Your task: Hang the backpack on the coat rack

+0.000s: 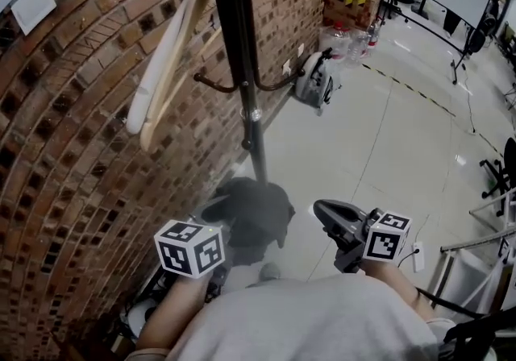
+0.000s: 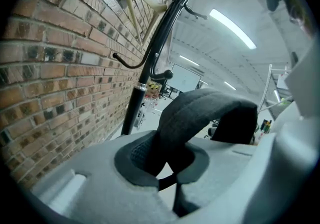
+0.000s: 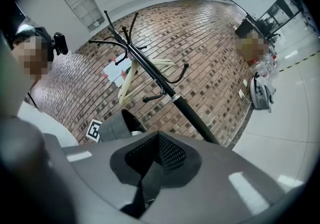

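A light grey backpack (image 2: 100, 178) fills the bottom of both gripper views and covers the jaws. Its dark padded handle (image 2: 200, 113) arches up in front of the left gripper view; the head view shows the handle (image 1: 250, 210) below the rack's pole. My left gripper (image 1: 219, 264) is shut on the pack near that handle. My right gripper (image 1: 326, 214) holds the pack's other side, where a dark strap (image 3: 142, 190) runs down to its hidden jaws. The black coat rack (image 1: 240, 69) stands just ahead by the brick wall, its hooks (image 3: 117, 38) above the pack.
A cream hanger (image 1: 161, 77) hangs on the rack. The brick wall (image 1: 72, 150) runs along the left. A grey bag (image 1: 314, 77), water bottles (image 1: 347, 41) and cardboard boxes (image 1: 351, 1) sit further along it. An office chair (image 1: 500, 174) is at the right.
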### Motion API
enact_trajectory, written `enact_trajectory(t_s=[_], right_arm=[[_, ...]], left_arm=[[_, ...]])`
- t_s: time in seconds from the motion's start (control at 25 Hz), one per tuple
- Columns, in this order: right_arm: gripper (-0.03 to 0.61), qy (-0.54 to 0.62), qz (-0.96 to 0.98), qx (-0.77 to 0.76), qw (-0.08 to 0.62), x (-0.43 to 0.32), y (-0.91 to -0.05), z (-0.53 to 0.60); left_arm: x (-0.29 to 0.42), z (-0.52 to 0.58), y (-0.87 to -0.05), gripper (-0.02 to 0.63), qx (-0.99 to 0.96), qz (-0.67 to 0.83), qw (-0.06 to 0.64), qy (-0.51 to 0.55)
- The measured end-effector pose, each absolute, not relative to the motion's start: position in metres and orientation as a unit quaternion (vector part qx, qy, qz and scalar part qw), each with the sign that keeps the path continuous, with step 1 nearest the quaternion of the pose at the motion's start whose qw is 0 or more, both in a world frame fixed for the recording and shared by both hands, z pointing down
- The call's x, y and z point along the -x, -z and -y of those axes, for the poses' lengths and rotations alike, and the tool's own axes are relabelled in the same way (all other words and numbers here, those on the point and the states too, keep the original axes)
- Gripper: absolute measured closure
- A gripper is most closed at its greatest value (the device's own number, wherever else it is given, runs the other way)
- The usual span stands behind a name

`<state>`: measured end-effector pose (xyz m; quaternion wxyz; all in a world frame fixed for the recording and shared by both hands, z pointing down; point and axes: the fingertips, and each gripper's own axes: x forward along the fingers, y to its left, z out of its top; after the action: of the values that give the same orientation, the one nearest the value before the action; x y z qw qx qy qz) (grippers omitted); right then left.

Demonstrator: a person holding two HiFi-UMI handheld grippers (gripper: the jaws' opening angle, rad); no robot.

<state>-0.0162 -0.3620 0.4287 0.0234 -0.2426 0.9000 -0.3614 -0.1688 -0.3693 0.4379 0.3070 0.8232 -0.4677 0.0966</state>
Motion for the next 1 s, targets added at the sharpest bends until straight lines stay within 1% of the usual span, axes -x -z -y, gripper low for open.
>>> enact_trajectory(t_s=[0.16, 0.4, 0.72, 1.0], right_arm=[[0.578, 0.370, -0.893, 0.255, 0.031, 0.019, -0.437, 0.383], [0.578, 0.374, -0.883, 0.281, 0.044, 0.009, -0.440, 0.401], [0.578, 0.389, -0.869, 0.300, 0.053, -0.003, -0.455, 0.409], [0.578, 0.409, -0.864, 0.290, 0.044, 0.003, -0.469, 0.399]], left_arm=[[0.186, 0.416, -0.420, 0.591, -0.825, 0.478, 0.287, -0.099], [0.195, 0.466, -0.414, 0.592, -0.825, 0.477, 0.282, -0.112], [0.188, 0.500, -0.452, 0.592, -0.812, 0.461, 0.336, -0.126], [0.181, 0.492, -0.508, 0.591, -0.788, 0.462, 0.379, -0.150]])
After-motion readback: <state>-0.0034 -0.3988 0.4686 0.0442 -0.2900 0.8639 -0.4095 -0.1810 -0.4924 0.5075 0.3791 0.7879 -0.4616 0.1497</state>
